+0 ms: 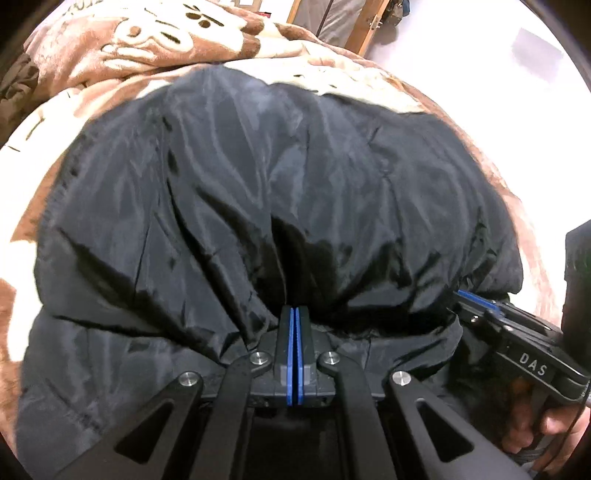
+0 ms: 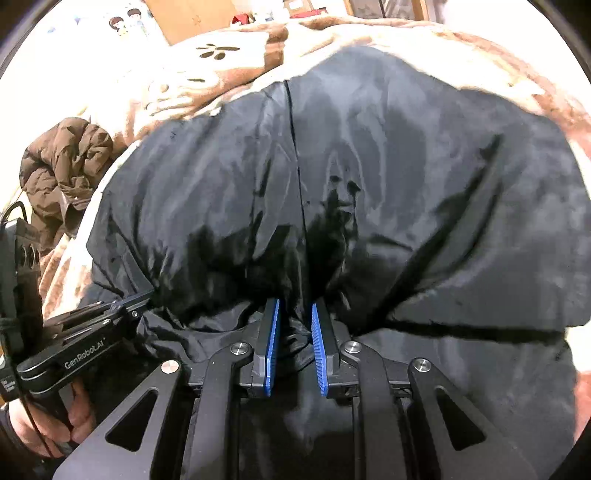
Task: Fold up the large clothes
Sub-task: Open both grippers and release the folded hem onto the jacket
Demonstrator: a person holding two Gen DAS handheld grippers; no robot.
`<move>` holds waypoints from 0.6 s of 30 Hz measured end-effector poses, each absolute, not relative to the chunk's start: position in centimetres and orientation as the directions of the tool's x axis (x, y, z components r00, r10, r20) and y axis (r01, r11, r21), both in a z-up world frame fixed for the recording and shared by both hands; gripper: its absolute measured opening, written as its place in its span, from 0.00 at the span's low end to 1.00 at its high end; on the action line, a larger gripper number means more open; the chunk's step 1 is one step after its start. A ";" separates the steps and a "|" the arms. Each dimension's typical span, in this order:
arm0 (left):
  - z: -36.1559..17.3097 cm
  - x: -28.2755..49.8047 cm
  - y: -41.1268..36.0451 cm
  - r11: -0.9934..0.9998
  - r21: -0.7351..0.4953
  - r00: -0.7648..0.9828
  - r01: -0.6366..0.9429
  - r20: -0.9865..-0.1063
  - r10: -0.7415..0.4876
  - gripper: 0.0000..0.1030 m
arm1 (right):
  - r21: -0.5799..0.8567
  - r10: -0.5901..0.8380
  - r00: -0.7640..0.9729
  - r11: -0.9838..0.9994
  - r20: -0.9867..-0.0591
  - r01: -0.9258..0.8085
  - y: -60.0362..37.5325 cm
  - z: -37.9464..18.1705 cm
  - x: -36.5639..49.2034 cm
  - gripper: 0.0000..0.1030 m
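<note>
A large black shiny jacket [image 1: 280,192] lies spread on a brown and cream blanket and fills both views [image 2: 369,184]. My left gripper [image 1: 295,314] is shut, its blue pads pressed together on the jacket's near edge, which bunches into folds at the tips. My right gripper [image 2: 295,306] is partly closed around a fold of the same edge; a gap shows between its blue pads with black fabric in it. Each gripper shows in the other's view, the right one [image 1: 476,306] at the right, the left one [image 2: 136,299] at the left, both at the jacket's edge.
The brown and cream patterned blanket [image 1: 110,74] covers the bed under the jacket. A brown puffer jacket [image 2: 62,166] lies bunched at the left. A wooden door frame [image 1: 362,29] and white wall stand beyond the bed.
</note>
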State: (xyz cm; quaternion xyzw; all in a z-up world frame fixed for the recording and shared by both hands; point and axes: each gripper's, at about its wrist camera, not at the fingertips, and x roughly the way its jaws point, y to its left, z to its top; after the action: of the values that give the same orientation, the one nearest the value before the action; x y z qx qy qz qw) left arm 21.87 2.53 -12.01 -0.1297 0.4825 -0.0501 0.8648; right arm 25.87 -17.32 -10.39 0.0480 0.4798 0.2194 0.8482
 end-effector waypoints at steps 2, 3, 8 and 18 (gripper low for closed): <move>-10.9 21.0 2.6 0.962 -0.270 0.541 -0.034 -0.815 -0.210 0.02 | 0.293 0.422 0.459 0.898 -0.782 -0.327 -18.0 -9.1 24.8 0.17; -10.2 20.4 2.7 0.963 -0.268 0.548 -0.031 -0.810 -0.208 0.02 | 0.294 0.424 0.468 0.898 -0.775 -0.327 -18.4 -8.5 24.1 0.17; -7.5 16.9 3.2 0.961 -0.274 0.583 -0.021 -0.784 -0.211 0.02 | 0.305 0.426 0.511 0.902 -0.746 -0.306 -20.7 -6.2 20.8 0.19; -3.4 8.9 3.0 0.968 -0.252 0.630 -0.015 -0.754 -0.186 0.02 | 0.302 0.419 0.555 0.907 -0.719 -0.293 -23.6 -3.1 12.9 0.36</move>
State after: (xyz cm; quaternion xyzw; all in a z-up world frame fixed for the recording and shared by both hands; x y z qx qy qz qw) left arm 8.94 3.05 -3.43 -0.1176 0.4274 -0.0480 0.8951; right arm 12.95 -23.62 -3.08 0.0737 0.4262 0.2025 0.8786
